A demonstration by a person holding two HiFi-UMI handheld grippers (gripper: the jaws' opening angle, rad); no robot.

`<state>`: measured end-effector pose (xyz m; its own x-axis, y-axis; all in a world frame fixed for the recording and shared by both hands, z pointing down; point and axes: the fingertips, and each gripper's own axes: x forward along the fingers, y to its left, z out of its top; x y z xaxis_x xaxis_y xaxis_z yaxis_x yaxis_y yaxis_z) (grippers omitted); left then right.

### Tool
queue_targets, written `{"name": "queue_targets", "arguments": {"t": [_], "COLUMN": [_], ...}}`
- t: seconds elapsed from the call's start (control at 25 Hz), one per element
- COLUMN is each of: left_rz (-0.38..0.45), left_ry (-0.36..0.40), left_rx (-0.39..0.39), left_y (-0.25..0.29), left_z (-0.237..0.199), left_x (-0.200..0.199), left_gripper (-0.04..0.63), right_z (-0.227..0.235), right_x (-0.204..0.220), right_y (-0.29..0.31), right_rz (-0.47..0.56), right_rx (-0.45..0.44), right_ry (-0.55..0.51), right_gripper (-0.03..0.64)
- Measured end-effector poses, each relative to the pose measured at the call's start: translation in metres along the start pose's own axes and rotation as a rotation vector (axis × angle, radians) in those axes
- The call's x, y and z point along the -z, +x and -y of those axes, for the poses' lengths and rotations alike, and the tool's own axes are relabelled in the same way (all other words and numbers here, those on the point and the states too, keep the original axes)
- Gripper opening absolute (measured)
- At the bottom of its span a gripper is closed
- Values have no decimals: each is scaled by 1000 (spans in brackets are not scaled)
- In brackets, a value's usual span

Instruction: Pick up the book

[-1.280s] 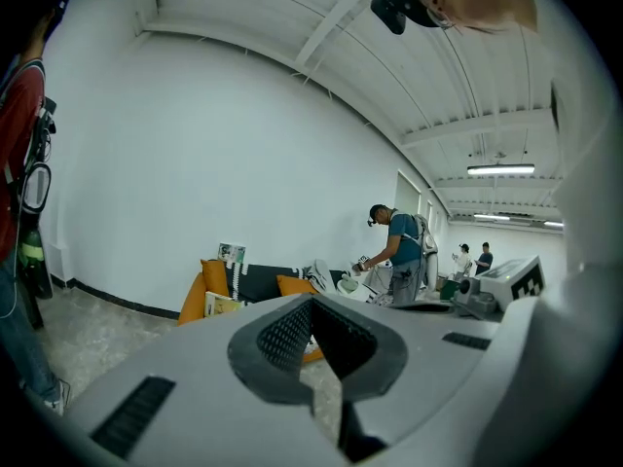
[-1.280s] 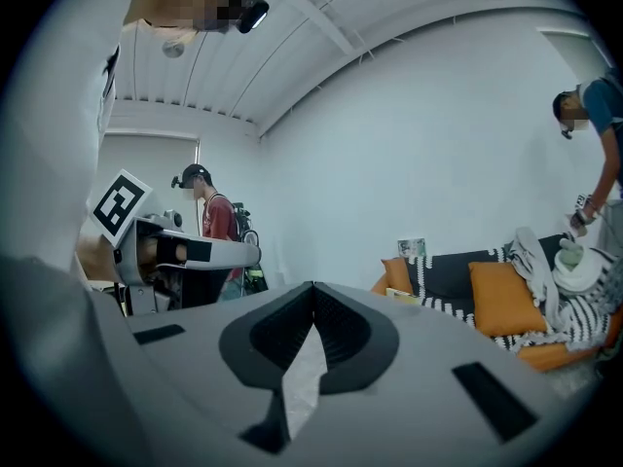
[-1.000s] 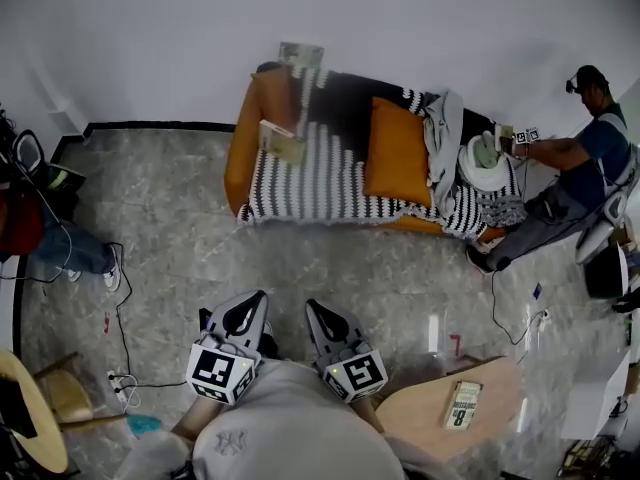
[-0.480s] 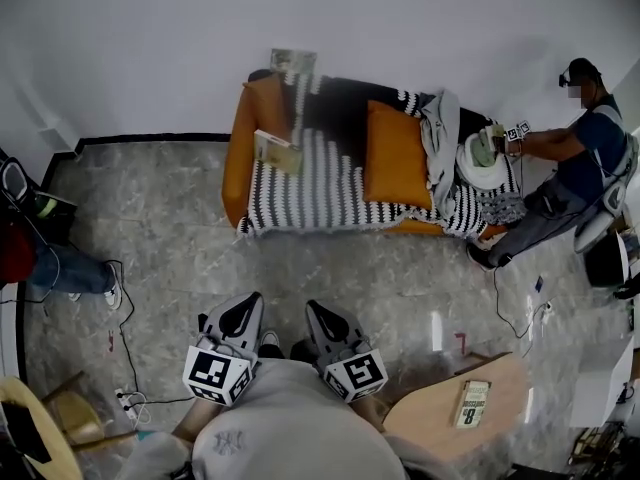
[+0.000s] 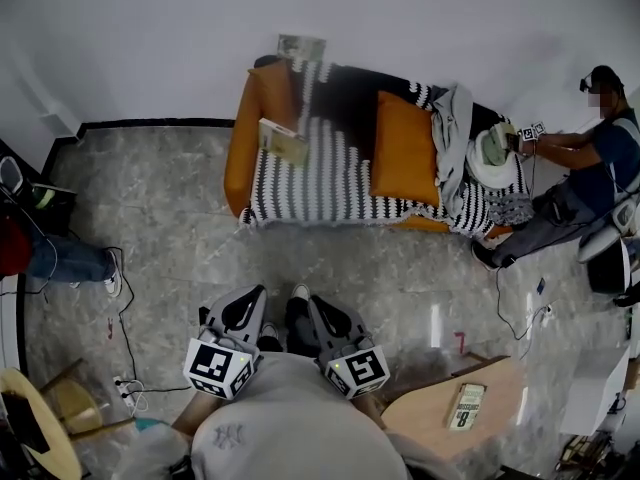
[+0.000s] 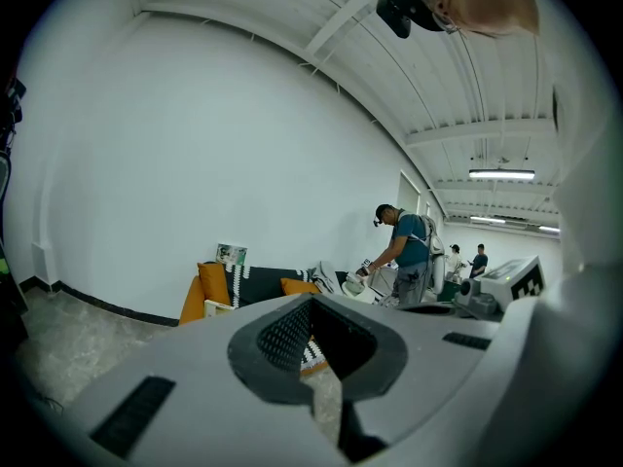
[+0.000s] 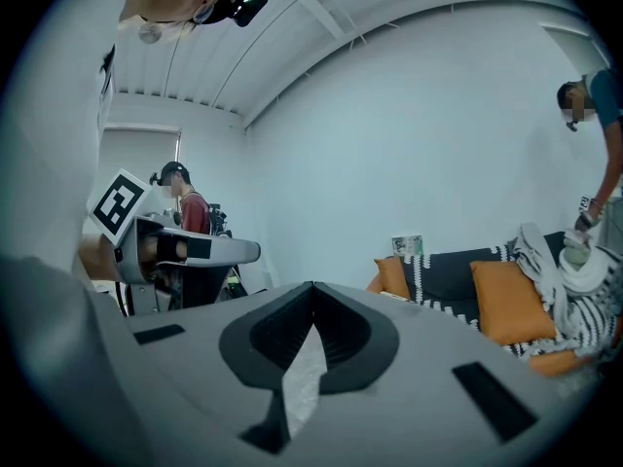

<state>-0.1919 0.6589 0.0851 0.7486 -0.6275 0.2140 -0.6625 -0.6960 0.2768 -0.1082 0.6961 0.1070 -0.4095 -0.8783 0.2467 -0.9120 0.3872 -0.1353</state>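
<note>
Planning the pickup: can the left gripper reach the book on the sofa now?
Probably not yet: the left gripper hovers short, with open floor between it and the book on the sofa. Nothing seems in the way.

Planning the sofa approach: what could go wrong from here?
1. Wrong target: one book lies on the sofa's left end, a second book on the wooden table at the right.
2. Both the left tongs and the right tongs are shut; unless opened in time, they would likely shove the book instead of gripping it.
3. A person is working at the sofa's right end, so a wide approach could crowd them.
</note>
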Motion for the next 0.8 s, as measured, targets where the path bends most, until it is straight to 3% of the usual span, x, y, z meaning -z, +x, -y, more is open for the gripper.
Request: {"name": "queue_targets", "arguments": {"t": [0.8], "left_rz": [92], "left_ry": [-11], "left_rx": [-145], "left_y": [114], "left_z": [-43], "left_x": [-55], "left_gripper": [9], "right_z": [117], "right_x": [-56], "right_y": [83], "right_rz": [24], "right_rx": [-103], "right_ry": [-57], "right_gripper": [17]}}
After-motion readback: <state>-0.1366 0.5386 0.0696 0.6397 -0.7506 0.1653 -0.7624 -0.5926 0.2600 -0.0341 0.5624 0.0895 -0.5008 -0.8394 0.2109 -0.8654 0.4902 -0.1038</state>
